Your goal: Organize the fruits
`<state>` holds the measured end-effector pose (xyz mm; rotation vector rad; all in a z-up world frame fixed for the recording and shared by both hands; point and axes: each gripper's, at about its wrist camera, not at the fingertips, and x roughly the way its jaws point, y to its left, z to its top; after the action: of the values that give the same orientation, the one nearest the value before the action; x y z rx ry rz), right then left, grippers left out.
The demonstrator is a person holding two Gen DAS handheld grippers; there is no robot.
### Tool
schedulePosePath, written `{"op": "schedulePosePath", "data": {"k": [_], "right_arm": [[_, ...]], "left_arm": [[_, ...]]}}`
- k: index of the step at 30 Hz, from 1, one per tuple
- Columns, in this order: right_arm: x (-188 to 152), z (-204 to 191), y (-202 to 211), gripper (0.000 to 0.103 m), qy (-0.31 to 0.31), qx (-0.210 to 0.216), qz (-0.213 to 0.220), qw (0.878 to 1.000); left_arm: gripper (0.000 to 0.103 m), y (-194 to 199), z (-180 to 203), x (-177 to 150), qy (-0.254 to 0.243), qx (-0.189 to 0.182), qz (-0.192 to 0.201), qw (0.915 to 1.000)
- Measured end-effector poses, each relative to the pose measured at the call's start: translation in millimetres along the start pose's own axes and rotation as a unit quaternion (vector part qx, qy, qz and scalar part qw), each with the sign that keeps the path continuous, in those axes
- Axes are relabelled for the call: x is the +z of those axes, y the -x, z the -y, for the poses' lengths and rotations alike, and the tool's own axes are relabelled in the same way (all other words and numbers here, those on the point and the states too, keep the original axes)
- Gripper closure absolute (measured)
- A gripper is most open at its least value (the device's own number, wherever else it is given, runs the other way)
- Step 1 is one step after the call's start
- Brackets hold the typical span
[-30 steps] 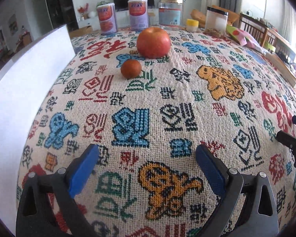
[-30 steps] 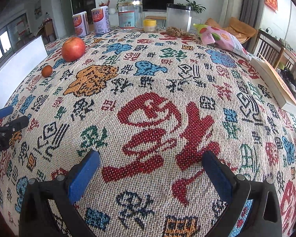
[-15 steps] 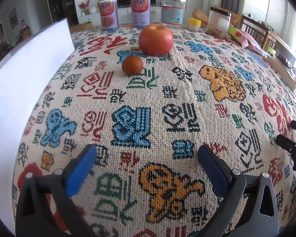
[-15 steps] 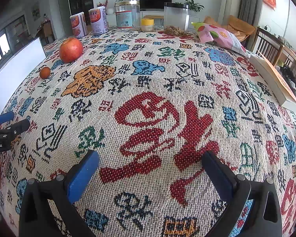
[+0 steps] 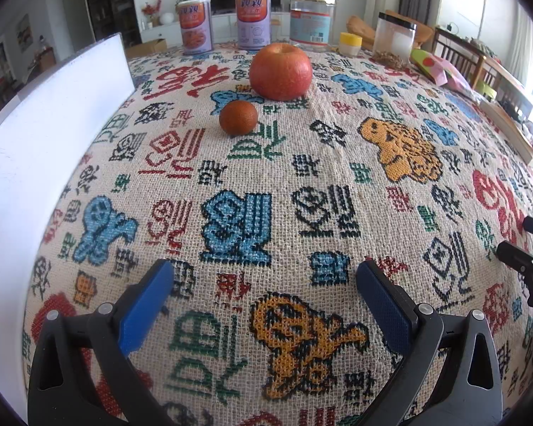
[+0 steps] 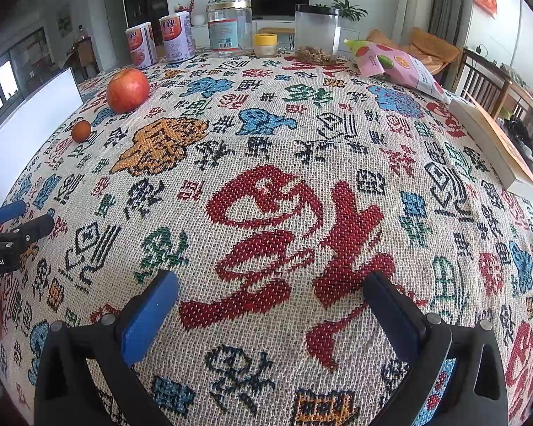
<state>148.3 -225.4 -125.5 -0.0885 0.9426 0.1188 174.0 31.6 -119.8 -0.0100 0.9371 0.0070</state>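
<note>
A large red apple [image 5: 280,71] stands on the patterned tablecloth [image 5: 302,184], with a small orange fruit [image 5: 238,117] just in front of it to the left. Both lie well ahead of my left gripper [image 5: 264,277], which is open and empty above the cloth. In the right wrist view the apple [image 6: 128,89] and the small fruit [image 6: 81,130] sit far off to the upper left. My right gripper [image 6: 270,287] is open and empty. Each gripper shows at the edge of the other's view.
A white board [image 5: 42,135] stands along the table's left side. At the far edge are two printed cans [image 5: 194,25], a glass jar [image 5: 309,21], a yellow-lidded pot [image 6: 265,44], a clear canister [image 6: 316,33] and a snack bag [image 6: 398,65]. A book [image 6: 494,145] lies right.
My left gripper has moved forward a little, so the apple and small fruit look closer and larger. The right gripper has barely shifted. Both stay open.
</note>
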Motion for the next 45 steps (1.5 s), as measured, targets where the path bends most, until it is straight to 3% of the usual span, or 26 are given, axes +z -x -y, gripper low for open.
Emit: {"op": "schedulePosePath", "data": {"k": [14, 18, 22, 24, 29, 30, 32, 34, 36, 37, 45], "right_arm": [[-0.3, 0.0, 0.1, 0.0, -0.001, 0.0, 0.0, 1.0], [0.7, -0.3, -0.9, 0.0, -0.001, -0.002, 0.0, 1.0], [0.5, 0.1, -0.7, 0.0, -0.001, -0.001, 0.0, 1.0], [0.4, 0.2, -0.7, 0.0, -0.001, -0.002, 0.0, 1.0], [0.7, 0.5, -0.7, 0.0, -0.004, -0.003, 0.0, 1.0], [0.7, 0.7, -0.7, 0.0, -0.004, -0.002, 0.0, 1.0], [0.5, 0.9, -0.6, 0.0, -0.004, -0.002, 0.0, 1.0], [0.4, 1.0, -0.6, 0.0, -0.004, -0.002, 0.0, 1.0], [0.4, 1.0, -0.7, 0.0, -0.004, -0.002, 0.0, 1.0], [0.5, 0.8, -0.7, 0.0, -0.004, -0.002, 0.0, 1.0], [0.5, 1.3, -0.8, 0.0, -0.004, -0.002, 0.001, 1.0]], "left_arm": [[0.001, 0.4, -1.0, 0.4, 0.004, -0.008, 0.001, 1.0], [0.001, 5.4, -14.8, -0.1, 0.023, -0.062, 0.013, 0.9978], [0.001, 6.2, -37.3, 7.4, 0.072, -0.128, 0.025, 0.9889], [0.002, -1.6, -39.4, 25.7, 0.071, -0.119, 0.01, 0.9904], [0.004, -30.9, -33.0, 77.7, 0.034, -0.068, 0.017, 0.997], [0.007, -38.5, -33.1, 83.6, 0.037, -0.064, 0.015, 0.9971], [0.026, -56.1, -32.5, 92.5, 0.046, -0.064, 0.0, 0.9969], [0.028, -61.3, -29.0, 96.7, 0.042, -0.049, 0.013, 0.9978], [0.046, -64.2, -27.8, 96.7, 0.039, -0.045, 0.02, 0.998], [0.075, -62.4, -28.0, 94.8, 0.035, -0.034, 0.027, 0.9984], [0.073, -18.2, -51.1, 52.9, 0.033, -0.066, 0.015, 0.9972]]}}
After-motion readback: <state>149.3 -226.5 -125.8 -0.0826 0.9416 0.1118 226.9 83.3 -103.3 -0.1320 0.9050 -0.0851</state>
